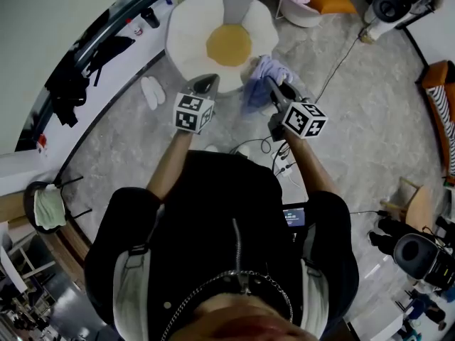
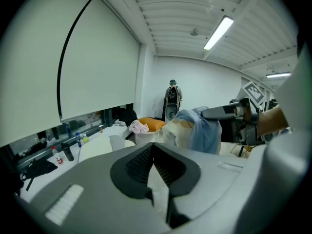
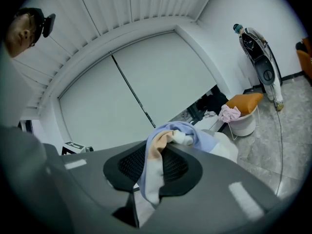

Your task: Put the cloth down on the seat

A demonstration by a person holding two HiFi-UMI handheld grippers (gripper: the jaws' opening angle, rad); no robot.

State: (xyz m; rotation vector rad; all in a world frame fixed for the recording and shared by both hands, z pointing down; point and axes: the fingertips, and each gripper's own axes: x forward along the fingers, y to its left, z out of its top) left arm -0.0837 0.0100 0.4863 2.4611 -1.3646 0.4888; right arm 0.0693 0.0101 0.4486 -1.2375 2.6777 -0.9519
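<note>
A: Right tongs [image 3: 157,151] first. Jaws?

B: Clamped on the soft pale-blue, cream and peach fabric cloth [image 3: 152,172]. A fold is pinched between the dark ribbed pads [image 3: 127,165]. The rest bunches over the tip and hangs forward of it. Head view agrees: right tongs [image 1: 271,85], cloth [image 1: 257,91] dangling off the tip.

A: Left tongs [image 2: 154,145]?

B: Jaws drawn together at the tips, nothing between them. It sits left of the right tongs, apart from it and clear of the cloth. From its own camera the cloth [image 2: 202,130] shows ahead and to the right, hanging from the other tool.

A: Seat?

B: The white, petal-edged padded seat with a round yellow centre [image 1: 192,30] lies just ahead of both tips. Left tongs [image 1: 206,84] points at its near edge. The cloth hangs at the near right edge; contact cannot be told.

A: Farther out?

B: Beyond the seat, ahead and right of the right tongs, is a white round basket [image 3: 242,126]. It holds a pink rag [image 3: 228,113] and an orange cushion [image 3: 245,102]. Grey mottled floor [image 1: 355,112] all round.
</note>
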